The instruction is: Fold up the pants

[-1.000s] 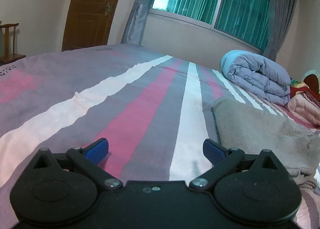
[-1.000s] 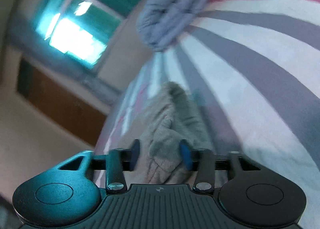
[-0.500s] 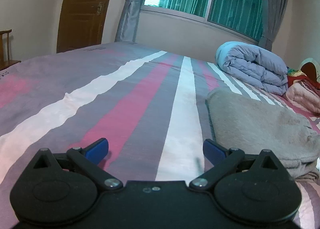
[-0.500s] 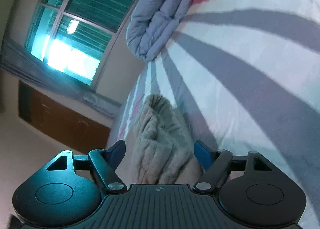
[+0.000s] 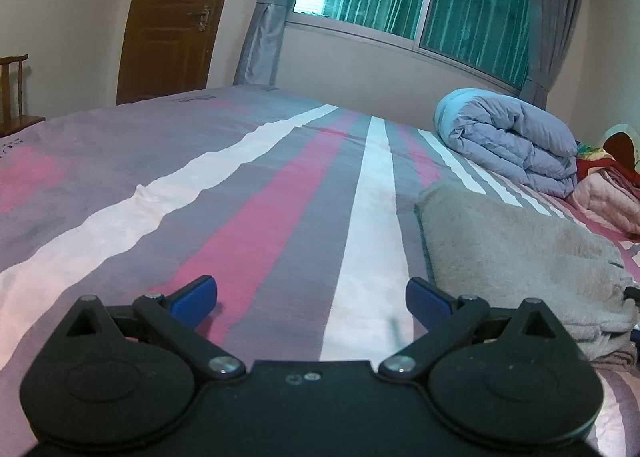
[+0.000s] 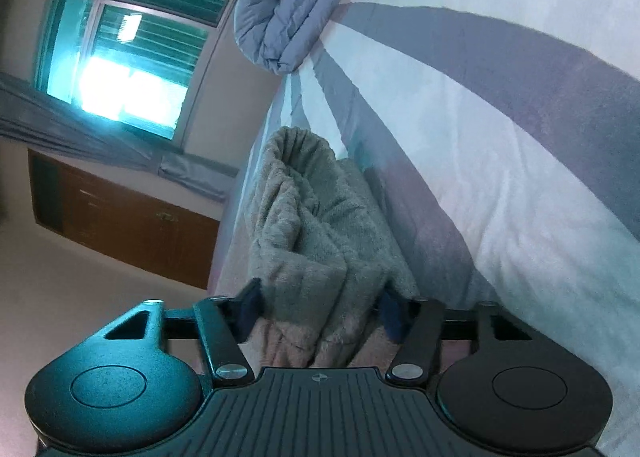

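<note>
2 grippers: left gripper [image 5: 312, 299] jaws wide apart over the bedspread [image 5: 256, 217], right gripper [image 6: 320, 307] jaws just closing on the pants [image 6: 316, 225] (quilt [image 5: 508, 137] beyond).

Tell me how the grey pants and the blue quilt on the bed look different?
The grey pants look fuzzy like a towel; the blue quilt is smooth and puffy. The pants lie low and fairly flat, near the camera; the quilt is rolled into a tall, thick bundle farther back by the window. The pants are grey-beige, the quilt pale blue. Both are folded and rest on the striped bed.
</note>
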The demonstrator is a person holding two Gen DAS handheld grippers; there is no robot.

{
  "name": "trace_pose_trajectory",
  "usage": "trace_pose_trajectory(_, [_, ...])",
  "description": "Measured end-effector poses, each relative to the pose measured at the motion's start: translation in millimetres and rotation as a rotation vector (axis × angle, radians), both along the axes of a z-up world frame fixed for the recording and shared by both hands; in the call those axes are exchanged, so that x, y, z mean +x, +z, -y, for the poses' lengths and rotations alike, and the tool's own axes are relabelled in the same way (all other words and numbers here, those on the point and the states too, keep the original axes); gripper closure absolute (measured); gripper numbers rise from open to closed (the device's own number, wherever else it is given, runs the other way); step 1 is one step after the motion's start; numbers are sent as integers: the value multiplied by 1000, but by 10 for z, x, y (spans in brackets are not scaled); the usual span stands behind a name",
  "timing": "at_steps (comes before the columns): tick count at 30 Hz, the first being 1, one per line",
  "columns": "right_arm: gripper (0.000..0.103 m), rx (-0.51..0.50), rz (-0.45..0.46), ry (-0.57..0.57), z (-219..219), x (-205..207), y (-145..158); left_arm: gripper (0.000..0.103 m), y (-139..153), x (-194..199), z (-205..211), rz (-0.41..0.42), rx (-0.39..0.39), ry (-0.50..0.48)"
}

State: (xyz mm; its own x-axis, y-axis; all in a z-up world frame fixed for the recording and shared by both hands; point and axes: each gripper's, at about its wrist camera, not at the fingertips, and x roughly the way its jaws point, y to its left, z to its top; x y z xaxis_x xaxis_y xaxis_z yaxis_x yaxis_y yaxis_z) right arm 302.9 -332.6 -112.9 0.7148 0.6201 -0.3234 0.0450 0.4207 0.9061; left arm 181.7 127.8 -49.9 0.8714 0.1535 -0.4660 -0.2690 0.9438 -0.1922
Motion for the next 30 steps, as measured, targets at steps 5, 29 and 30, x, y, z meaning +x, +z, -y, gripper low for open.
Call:
trace_pose_trajectory(5, [68,10,132,-10,9,-296,309,8,7,-25,-5,4,3,-3])
trace_pose_trajectory(29, [82,-815,368,125,-940,-470,564,9,86,512,482,-34,22,-168])
trace_pose_trajectory(30, [82,-807,409,104,-937,-500,626,9,123,538,468,-13,24,-167])
